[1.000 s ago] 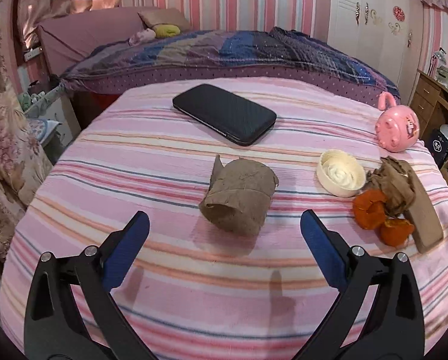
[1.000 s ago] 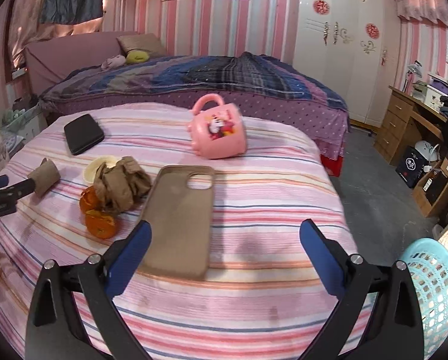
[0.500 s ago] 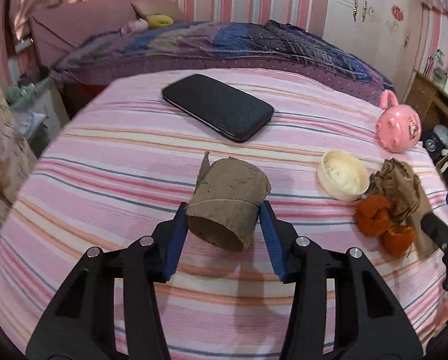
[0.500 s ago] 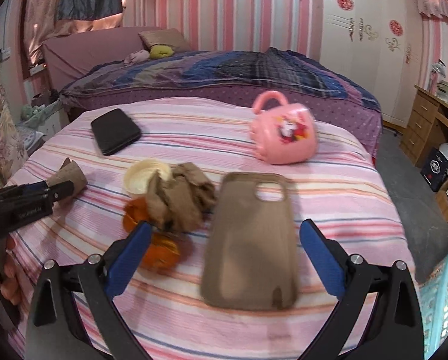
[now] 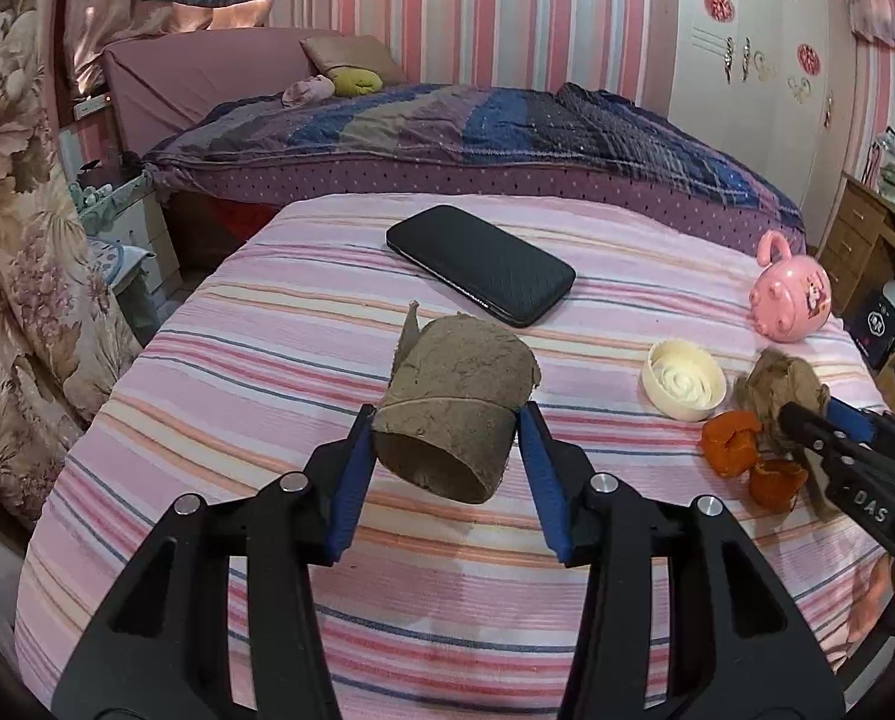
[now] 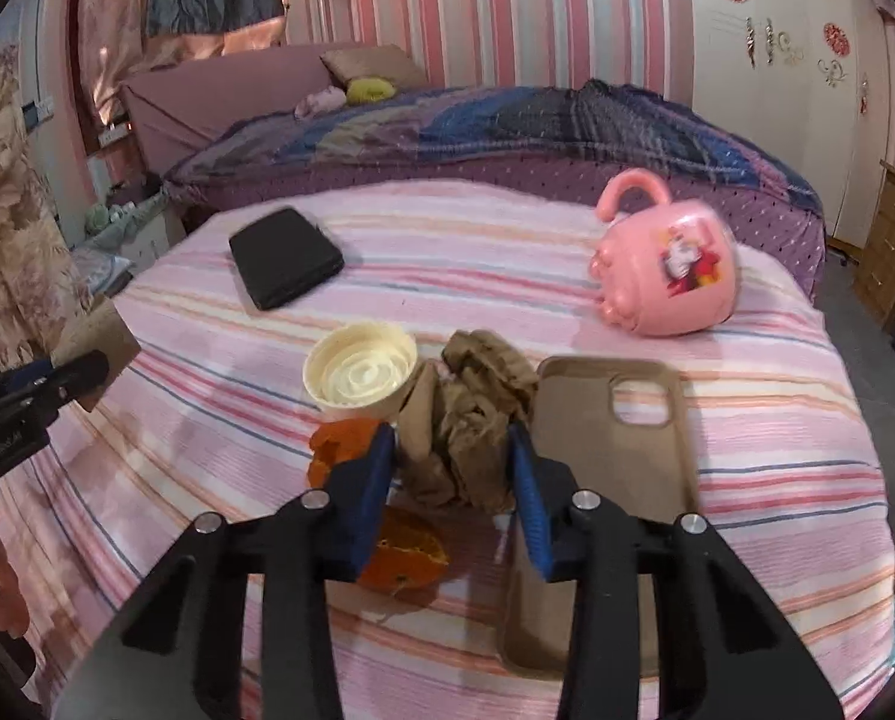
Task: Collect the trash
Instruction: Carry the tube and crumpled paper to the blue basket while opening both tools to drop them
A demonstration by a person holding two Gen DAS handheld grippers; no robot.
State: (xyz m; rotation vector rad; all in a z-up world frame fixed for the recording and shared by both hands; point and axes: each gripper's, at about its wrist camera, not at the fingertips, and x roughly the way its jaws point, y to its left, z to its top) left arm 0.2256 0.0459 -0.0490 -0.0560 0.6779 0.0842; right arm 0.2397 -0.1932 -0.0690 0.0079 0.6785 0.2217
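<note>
Cardboard tube (image 5: 453,402) is being pinched by left gripper (image 5: 444,426); right gripper (image 6: 452,450) is closing around paper wad (image 6: 477,414). Loose paper risks being dropped; orange peel (image 6: 342,447) snagged.

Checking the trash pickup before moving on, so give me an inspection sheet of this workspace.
Surface: striped bedspread.
Job's things: cardboard roll, crumpled paper, orange peels.
Clutter: black phone, pink mug on its side, cream lid, tan phone case.
Grippers: left gripper clamps the roll; right gripper is closing around the paper.
Cables: nothing seen.
Surroundings: second bed, wardrobe.
</note>
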